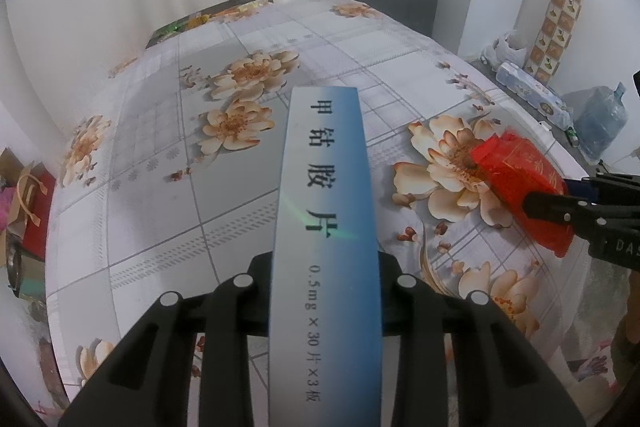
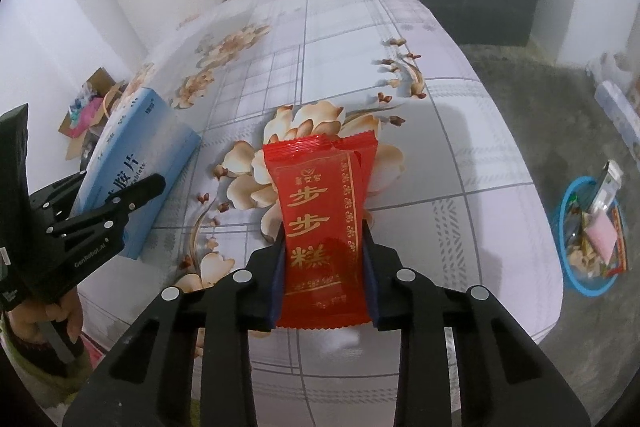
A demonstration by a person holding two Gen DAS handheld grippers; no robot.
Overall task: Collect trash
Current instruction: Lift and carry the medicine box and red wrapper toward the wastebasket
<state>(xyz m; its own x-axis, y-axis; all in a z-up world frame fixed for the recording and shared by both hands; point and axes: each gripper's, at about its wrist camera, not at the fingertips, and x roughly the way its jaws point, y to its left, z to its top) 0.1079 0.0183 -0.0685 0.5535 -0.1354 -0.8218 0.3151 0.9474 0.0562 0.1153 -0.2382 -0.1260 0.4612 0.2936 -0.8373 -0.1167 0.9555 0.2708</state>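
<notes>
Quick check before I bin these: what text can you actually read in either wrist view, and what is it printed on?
"甲钴胺片" and "0.5mg×30片×3板": blue medicine box held in the left gripper.
"步步糕": red snack wrapper held in the right gripper; the small gold print above it is too small to read.
"GenRobot.AI": left gripper body, in the right wrist view.
"DAS", cut off: right gripper body.

The blue box (image 1: 325,227) pinched in the left claw (image 1: 324,291) looks like matt cardboard with a faint sheen streak across it. Right claw (image 2: 325,267) has a glossy red plastic wrapper (image 2: 320,223), crinkly with gold print. Both claws are matt black plastic. Under them the tablecloth (image 2: 460,155) looks smooth, slightly shiny vinyl, flower-printed.
</notes>
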